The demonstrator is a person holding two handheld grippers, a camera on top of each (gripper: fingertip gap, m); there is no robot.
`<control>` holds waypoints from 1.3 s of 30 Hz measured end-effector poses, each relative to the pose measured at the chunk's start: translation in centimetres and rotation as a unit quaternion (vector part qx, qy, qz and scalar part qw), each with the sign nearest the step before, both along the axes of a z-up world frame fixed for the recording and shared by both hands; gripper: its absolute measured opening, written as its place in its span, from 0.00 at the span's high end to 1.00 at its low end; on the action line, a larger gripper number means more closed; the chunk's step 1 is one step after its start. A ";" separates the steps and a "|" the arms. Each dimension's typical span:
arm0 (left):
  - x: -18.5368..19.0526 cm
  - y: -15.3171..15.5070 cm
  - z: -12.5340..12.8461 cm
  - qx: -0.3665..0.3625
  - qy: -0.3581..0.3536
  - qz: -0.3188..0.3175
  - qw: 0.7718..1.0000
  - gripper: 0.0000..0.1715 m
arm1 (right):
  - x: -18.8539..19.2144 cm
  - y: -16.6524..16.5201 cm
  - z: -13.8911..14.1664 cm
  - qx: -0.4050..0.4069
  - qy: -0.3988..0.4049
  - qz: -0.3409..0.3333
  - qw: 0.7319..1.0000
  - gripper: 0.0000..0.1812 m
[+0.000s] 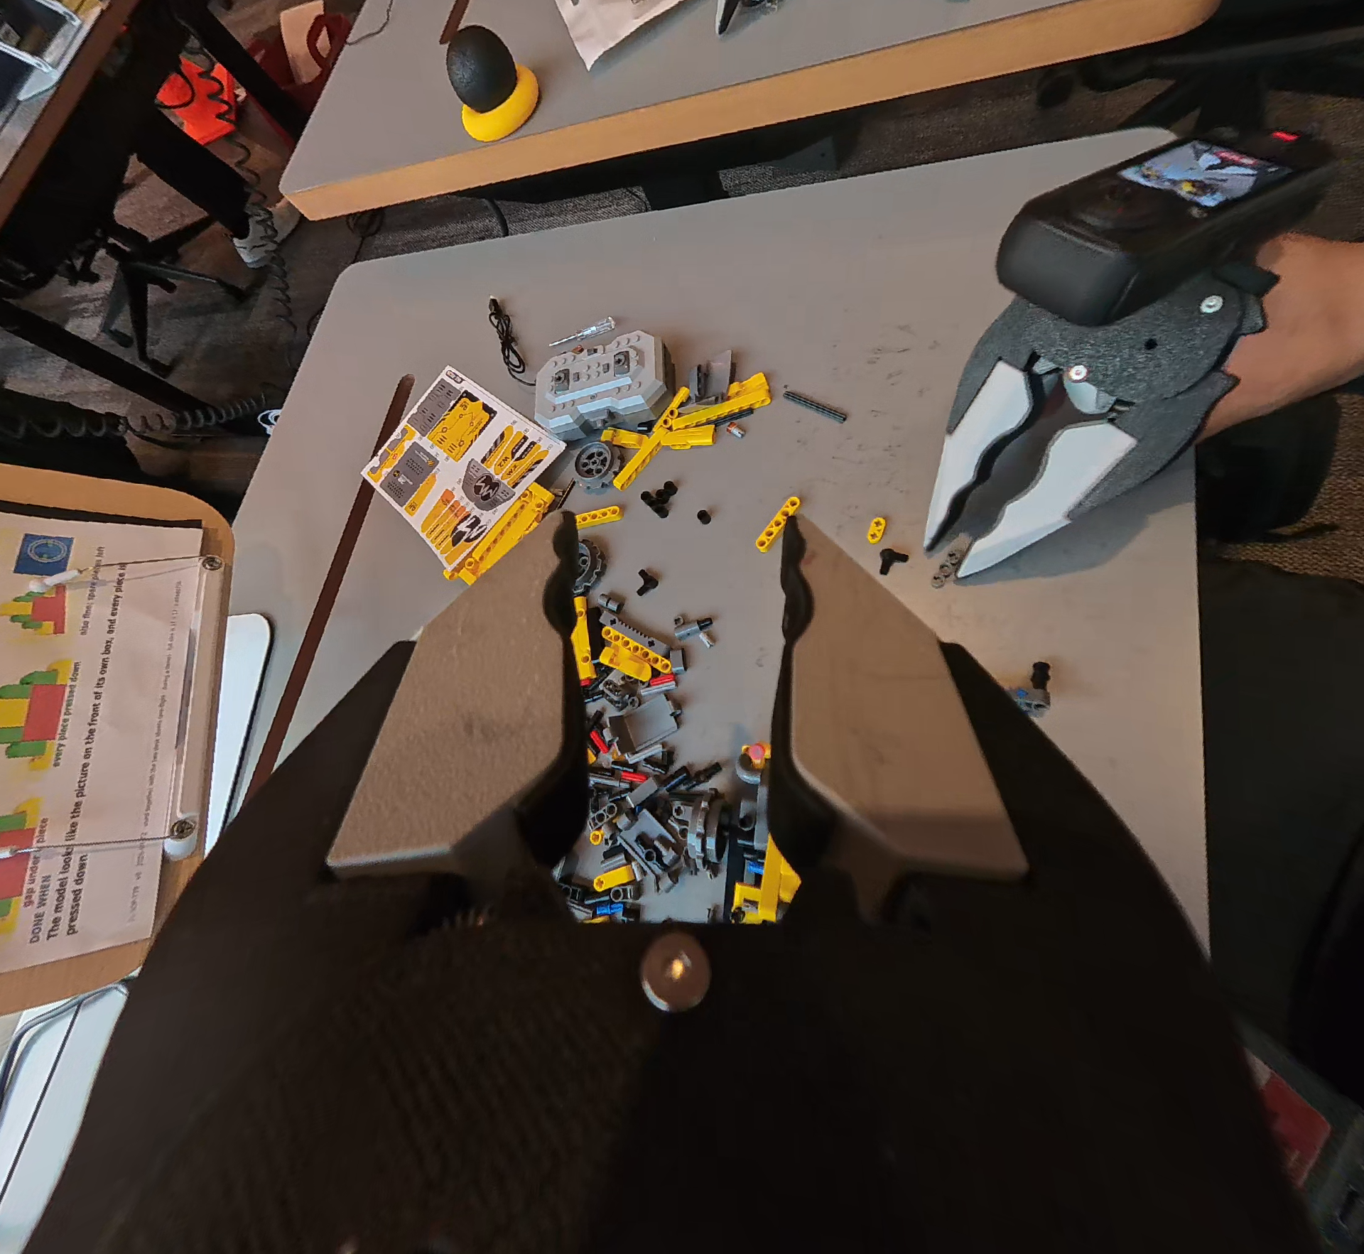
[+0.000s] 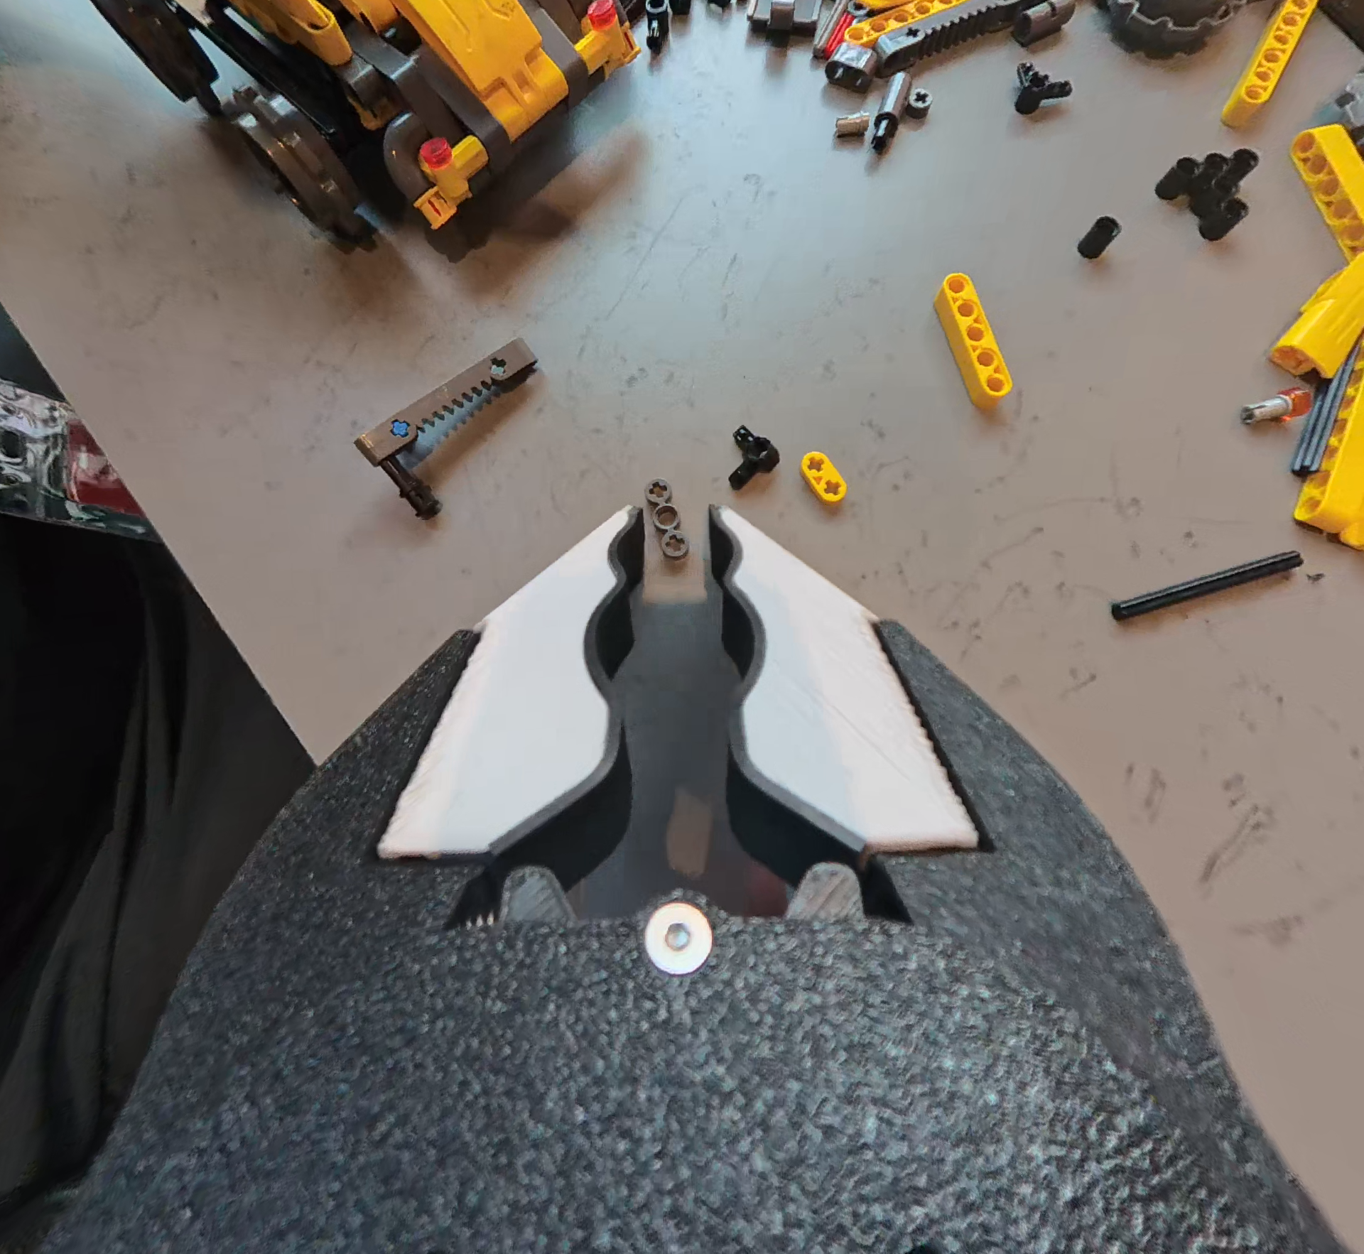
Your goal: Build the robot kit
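My right gripper (image 2: 673,516) has white fingers and is low over the grey table (image 2: 664,274), jaws a narrow gap apart. A small dark grey three-hole beam (image 2: 666,527) lies between the fingertips, apart from both. It also shows under the right gripper (image 1: 947,556) in the left wrist view. A black connector (image 2: 753,458) and a small yellow two-hole link (image 2: 823,477) lie just right of the tips. My left gripper (image 1: 679,532) is wide open and empty, held above a pile of loose grey, black and yellow pieces (image 1: 642,739).
A partly built yellow vehicle (image 2: 413,37) stands at the far left. A grey rack piece (image 2: 450,421), a yellow five-hole beam (image 2: 973,340) and a black axle (image 2: 1207,584) lie around. A sticker sheet (image 1: 465,466) and a grey battery box (image 1: 601,381) lie farther off. Tip to tip, the grippers are about 20 cm apart. My right gripper is the nearer one to the black axle (image 2: 1207,584): about 12 cm, against 25 cm.
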State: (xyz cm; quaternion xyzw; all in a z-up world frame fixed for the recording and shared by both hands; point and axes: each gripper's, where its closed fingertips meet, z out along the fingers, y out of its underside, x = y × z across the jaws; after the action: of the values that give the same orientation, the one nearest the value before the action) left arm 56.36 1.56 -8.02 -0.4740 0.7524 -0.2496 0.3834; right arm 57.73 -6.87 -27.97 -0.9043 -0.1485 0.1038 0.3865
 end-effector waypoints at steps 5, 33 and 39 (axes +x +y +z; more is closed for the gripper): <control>0.1 -0.2 -0.2 0.004 0.003 -0.002 1.000 0.69 | 0.4 0.0 1.4 0.036 0.039 -0.009 0.999 0.88; -0.3 1.1 0.5 -0.005 -0.008 0.015 1.000 0.70 | 1.1 2.0 1.1 0.045 0.008 -0.043 0.998 0.89; -0.1 0.6 -0.1 0.001 0.004 0.008 1.000 0.69 | 1.8 2.5 -0.4 0.003 -0.034 -0.059 0.998 0.92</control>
State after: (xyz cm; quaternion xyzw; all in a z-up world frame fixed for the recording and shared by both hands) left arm 56.29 2.12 -8.15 -0.4810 0.7498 -0.2442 0.3831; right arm 59.51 -4.38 -28.38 -0.9133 -0.1078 0.0496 0.3895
